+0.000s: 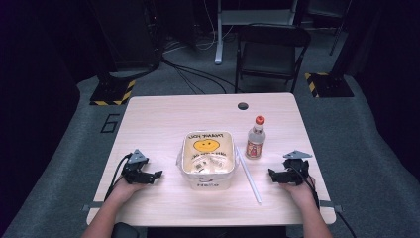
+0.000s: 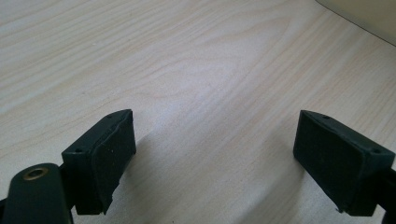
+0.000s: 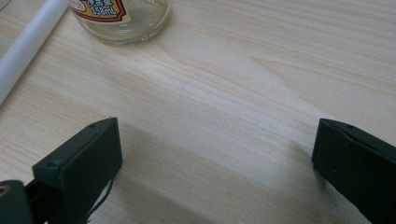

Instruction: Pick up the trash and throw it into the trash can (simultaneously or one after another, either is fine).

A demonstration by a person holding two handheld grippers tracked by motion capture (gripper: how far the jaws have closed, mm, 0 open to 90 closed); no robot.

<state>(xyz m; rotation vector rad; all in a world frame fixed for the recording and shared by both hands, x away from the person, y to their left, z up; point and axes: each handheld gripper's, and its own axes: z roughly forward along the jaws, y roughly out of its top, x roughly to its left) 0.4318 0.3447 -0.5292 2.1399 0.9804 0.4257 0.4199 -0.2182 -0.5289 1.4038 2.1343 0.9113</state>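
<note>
- Two hand-held grippers rest on the counter (image 1: 163, 114), left hand-held gripper (image 1: 157, 175) and right hand-held gripper (image 1: 270, 173), both with jaws spread wide, holding nothing
- Nothing looks started: the bag (image 1: 208, 157) sits mid-counter, untouched
- A bottle (image 1: 255, 138) and a white tube (image 1: 248, 174) lie between bag and right hand-held gripper, crowding that approach

tabletop (image 1: 163, 116): pale wood, fine grain streaks
bag (image 1: 208, 158): cream-white, yellow smiley face on top, black print
bottle (image 1: 255, 139): clear glass, clear liquid, orange-red cap, red/yellow/white label
tube (image 1: 249, 175): plain white
left claw (image 1: 157, 174): black, grey plate on top
right claw (image 1: 272, 173): black, grey plate on top
floor (image 1: 69, 148): grey carpet
chair (image 1: 270, 47): black
floor plates (image 1: 113, 92): black, yellow/black hazard stripes at the edges
</note>
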